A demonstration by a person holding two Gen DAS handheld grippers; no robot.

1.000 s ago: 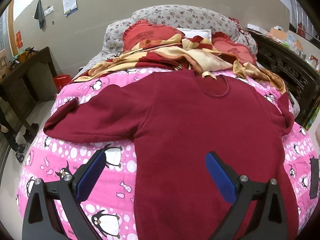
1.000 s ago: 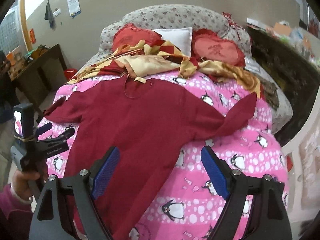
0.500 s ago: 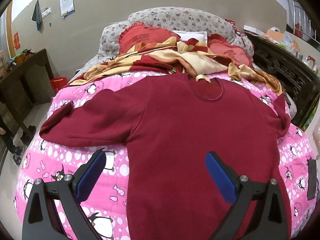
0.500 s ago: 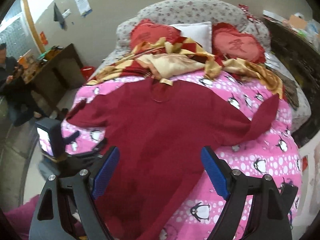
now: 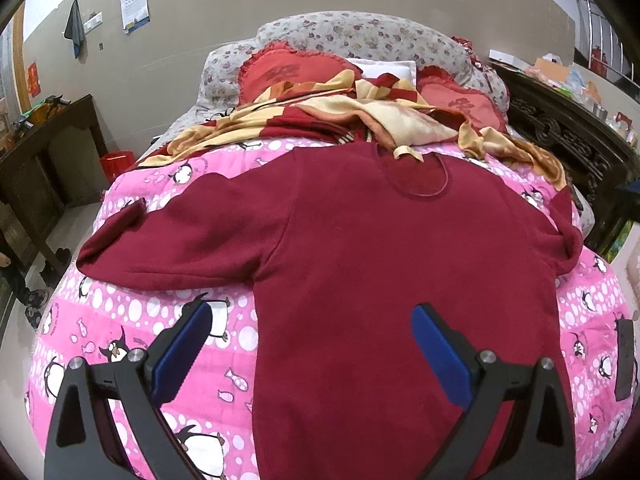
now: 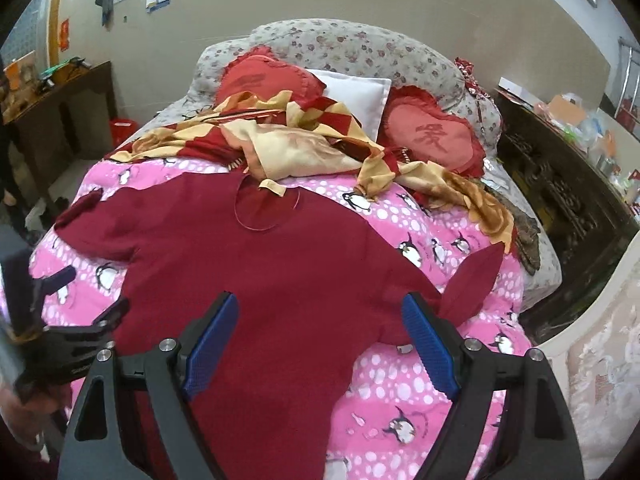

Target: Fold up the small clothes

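A dark red long-sleeved sweater [image 5: 380, 248] [image 6: 256, 280] lies flat and spread out, neck away from me, on a pink penguin-print quilt [image 5: 120, 328] [image 6: 400, 384]. Its left sleeve [image 5: 168, 240] stretches toward the bed's left edge. The right sleeve [image 6: 472, 280] is creased and bent near the right edge. My left gripper [image 5: 312, 332] hangs open above the sweater's lower left side, blue pads wide apart. Above the lower right part hovers my right gripper [image 6: 320, 320], also open and holding nothing. The left gripper's body [image 6: 60, 336] shows at the right wrist view's left edge.
A crumpled red and yellow blanket [image 5: 360, 120] [image 6: 304, 148] lies just beyond the collar, with red heart cushions [image 6: 432, 136] and a floral headboard [image 5: 360, 36] behind. A dark wooden desk [image 5: 44, 152] stands left; carved dark furniture [image 5: 568, 140] stands right. A dark phone [image 5: 624, 356] rests on the quilt's right.
Both grippers have stayed open. The left view shifted slightly, and the right gripper swung leftward and forward over the sweater's lower right. The sweater has not moved.
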